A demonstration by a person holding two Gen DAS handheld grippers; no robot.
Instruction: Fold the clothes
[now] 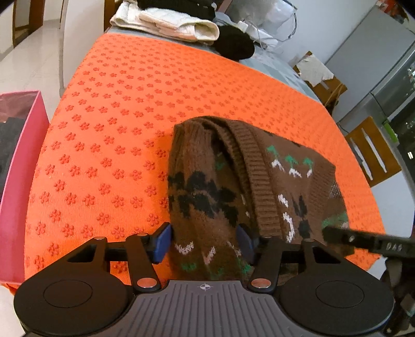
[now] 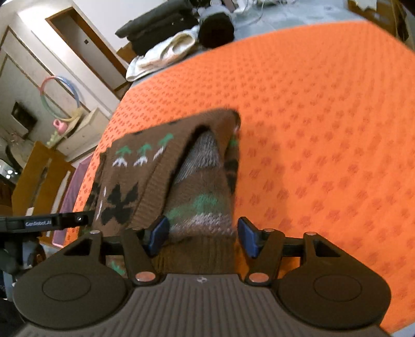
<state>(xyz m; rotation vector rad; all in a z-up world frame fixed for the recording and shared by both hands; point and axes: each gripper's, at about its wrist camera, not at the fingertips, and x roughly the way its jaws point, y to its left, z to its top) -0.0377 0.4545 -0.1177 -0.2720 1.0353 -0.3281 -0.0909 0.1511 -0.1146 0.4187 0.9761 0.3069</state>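
Note:
A brown knitted sweater [image 1: 233, 186] with black, white and green patterns lies folded on the orange dotted mat [image 1: 116, 116]. My left gripper [image 1: 205, 242] is open, its blue pads either side of the sweater's near left part. My right gripper [image 2: 203, 237] is open around the sweater's [image 2: 181, 181] near right part, above a ribbed cuff. The mat [image 2: 324, 129] fills the right wrist view. Each gripper's finger shows at the edge of the other's view: the right gripper [image 1: 363, 239] and the left gripper [image 2: 52, 223].
A pink box [image 1: 18, 168] stands off the mat's left edge. Folded white cloth [image 1: 168, 23] and a black garment [image 1: 233, 44] lie at the table's far end. Wooden chairs [image 1: 371, 150] stand to the right. A fridge [image 1: 376, 64] is behind.

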